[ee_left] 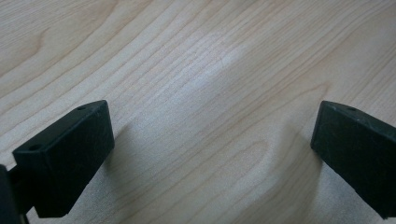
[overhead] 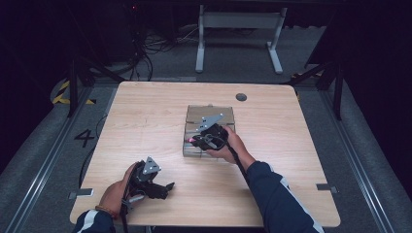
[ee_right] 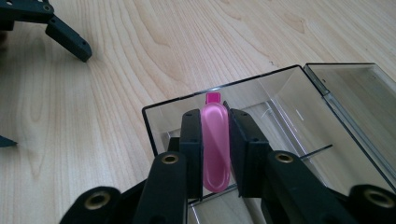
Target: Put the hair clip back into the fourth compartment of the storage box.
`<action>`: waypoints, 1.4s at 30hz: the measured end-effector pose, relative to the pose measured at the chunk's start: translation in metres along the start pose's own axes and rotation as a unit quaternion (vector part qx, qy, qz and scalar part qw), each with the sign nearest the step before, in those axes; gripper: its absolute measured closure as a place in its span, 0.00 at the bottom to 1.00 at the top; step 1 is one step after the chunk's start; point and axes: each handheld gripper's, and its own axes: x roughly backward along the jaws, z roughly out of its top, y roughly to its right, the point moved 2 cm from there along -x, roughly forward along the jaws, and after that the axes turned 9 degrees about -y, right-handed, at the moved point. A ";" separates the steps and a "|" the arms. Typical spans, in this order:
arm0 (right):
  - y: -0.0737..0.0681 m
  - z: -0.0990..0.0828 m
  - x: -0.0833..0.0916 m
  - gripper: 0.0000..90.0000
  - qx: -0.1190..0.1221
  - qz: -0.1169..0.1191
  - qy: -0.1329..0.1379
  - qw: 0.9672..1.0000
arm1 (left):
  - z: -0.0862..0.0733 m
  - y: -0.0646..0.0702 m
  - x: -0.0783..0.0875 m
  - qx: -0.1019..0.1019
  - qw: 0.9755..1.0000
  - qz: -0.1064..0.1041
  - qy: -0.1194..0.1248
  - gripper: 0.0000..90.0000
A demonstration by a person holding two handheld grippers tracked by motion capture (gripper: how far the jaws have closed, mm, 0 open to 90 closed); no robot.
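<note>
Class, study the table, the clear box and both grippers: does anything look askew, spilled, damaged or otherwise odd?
Nothing stands out. The clear box lies open on the table, lid folded back and undamaged. The right gripper holds a pink clip squarely over the box. The left gripper rests open above bare wood. Nothing has spilled.
</note>
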 end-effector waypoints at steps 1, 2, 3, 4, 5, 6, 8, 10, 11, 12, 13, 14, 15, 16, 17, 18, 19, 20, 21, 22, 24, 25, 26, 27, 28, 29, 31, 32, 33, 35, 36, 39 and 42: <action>0.000 0.000 -0.001 0.85 -0.001 0.001 -0.003 1.000 | 0.000 0.000 0.000 0.000 1.000 0.000 0.000 0.00; 0.000 0.000 -0.002 0.85 -0.001 -0.001 -0.004 1.000 | 0.000 0.000 0.000 0.000 1.000 0.000 0.000 0.00; 0.000 0.000 -0.002 0.85 -0.001 -0.001 -0.004 1.000 | 0.000 0.000 0.000 0.000 1.000 0.000 0.000 0.00; 0.000 0.000 -0.003 0.85 -0.001 0.000 -0.005 1.000 | 0.000 0.000 0.000 0.000 1.000 0.000 0.000 0.00; 0.000 0.001 -0.003 0.85 -0.002 0.000 -0.007 1.000 | 0.000 0.000 0.000 0.000 1.000 0.000 0.000 0.00; 0.000 0.001 -0.005 0.85 0.001 0.001 -0.012 1.000 | 0.000 0.000 0.000 0.000 1.000 0.000 0.000 0.00; 0.000 0.001 -0.006 0.85 0.001 -0.001 -0.014 1.000 | 0.000 0.000 0.000 0.001 1.000 0.001 0.000 0.00; 0.002 0.001 -0.009 0.85 -0.001 0.000 -0.020 1.000 | 0.000 0.000 0.000 0.001 1.000 0.001 0.000 0.00; 0.003 0.002 -0.010 0.85 -0.001 -0.003 -0.023 1.000 | 0.000 0.000 0.000 0.001 1.000 0.001 0.000 0.00; 0.003 0.002 -0.010 0.85 -0.003 -0.003 -0.025 1.000 | 0.000 0.000 0.000 0.001 1.000 0.001 0.000 0.00; 0.004 0.002 -0.011 0.85 -0.004 -0.002 -0.024 1.000 | 0.000 0.000 0.000 0.001 1.000 0.001 0.000 0.00; 0.004 0.003 -0.012 0.85 -0.003 -0.002 -0.026 1.000 | 0.000 0.000 0.000 0.000 1.000 0.000 0.000 0.00; 0.004 0.003 -0.013 0.85 -0.005 -0.001 -0.028 1.000 | 0.000 0.000 0.000 0.001 1.000 0.000 0.000 0.00; 0.003 0.003 -0.014 0.85 -0.007 -0.002 -0.027 1.000 | 0.000 0.000 0.000 0.000 1.000 0.000 0.000 0.00; 0.003 0.004 -0.014 0.85 -0.004 -0.002 -0.029 1.000 | 0.000 0.000 0.000 0.001 1.000 0.000 0.000 0.00; 0.003 0.004 -0.015 0.85 -0.003 -0.001 -0.031 1.000 | 0.000 0.000 0.000 0.000 1.000 0.001 0.000 0.00; 0.002 0.005 -0.015 0.85 -0.004 -0.002 -0.031 1.000 | 0.000 0.000 0.000 0.000 1.000 0.000 0.000 0.00; 0.002 0.005 -0.016 0.85 -0.005 -0.001 -0.032 0.999 | 0.000 0.000 0.000 0.000 1.000 0.001 0.000 0.00; 0.002 0.005 -0.016 0.85 -0.005 -0.002 -0.033 0.999 | 0.000 0.000 0.000 0.000 1.000 0.001 0.000 0.00; 0.002 0.004 -0.017 0.85 -0.005 -0.002 -0.033 0.999 | 0.000 0.000 0.000 0.000 1.000 0.001 0.000 0.00; 0.002 0.004 -0.017 0.82 -0.006 -0.002 -0.034 0.999 | 0.000 0.000 0.000 0.000 1.000 0.001 0.000 0.00; 0.002 0.004 -0.017 0.80 -0.007 -0.001 -0.032 0.999 | 0.000 0.000 0.000 0.000 1.000 0.001 0.000 0.00; 0.002 0.004 -0.016 0.81 -0.007 0.002 -0.031 0.999 | 0.000 0.000 0.000 0.000 1.000 0.000 0.000 0.00; 0.002 0.005 -0.016 0.82 -0.007 0.001 -0.030 1.000 | 0.000 0.000 0.000 0.001 1.000 0.000 0.000 0.00; 0.002 0.004 -0.015 0.83 -0.004 -0.002 -0.030 1.000 | 0.000 0.000 0.000 0.000 1.000 0.000 0.000 0.00; 0.002 0.004 -0.015 0.83 -0.004 -0.002 -0.030 1.000 | 0.000 0.000 0.000 0.000 1.000 0.000 0.000 0.00; 0.002 0.004 -0.014 0.83 -0.004 -0.001 -0.030 1.000 | 0.000 0.000 0.000 0.000 1.000 0.000 0.000 0.00; 0.002 0.003 -0.013 0.83 -0.004 -0.001 -0.029 1.000 | 0.000 0.000 0.000 0.001 1.000 0.001 0.000 0.00; 0.001 0.003 -0.012 0.84 -0.007 -0.004 -0.030 1.000 | 0.000 0.000 0.000 0.001 1.000 0.001 0.001 0.00; 0.001 0.002 -0.012 0.84 -0.004 -0.006 -0.030 1.000 | 0.000 0.000 0.000 0.001 1.000 0.001 0.000 0.00; 0.001 0.001 -0.010 0.83 -0.004 -0.009 -0.026 1.000 | 0.000 0.000 0.000 0.001 1.000 0.001 0.000 0.00; 0.000 0.000 -0.006 0.82 -0.004 -0.012 -0.024 1.000 | 0.000 0.000 0.000 0.001 1.000 0.001 0.001 0.00; -0.001 -0.001 -0.003 0.82 -0.003 -0.014 -0.022 1.000 | 0.000 0.000 0.000 0.001 1.000 0.001 0.000 0.00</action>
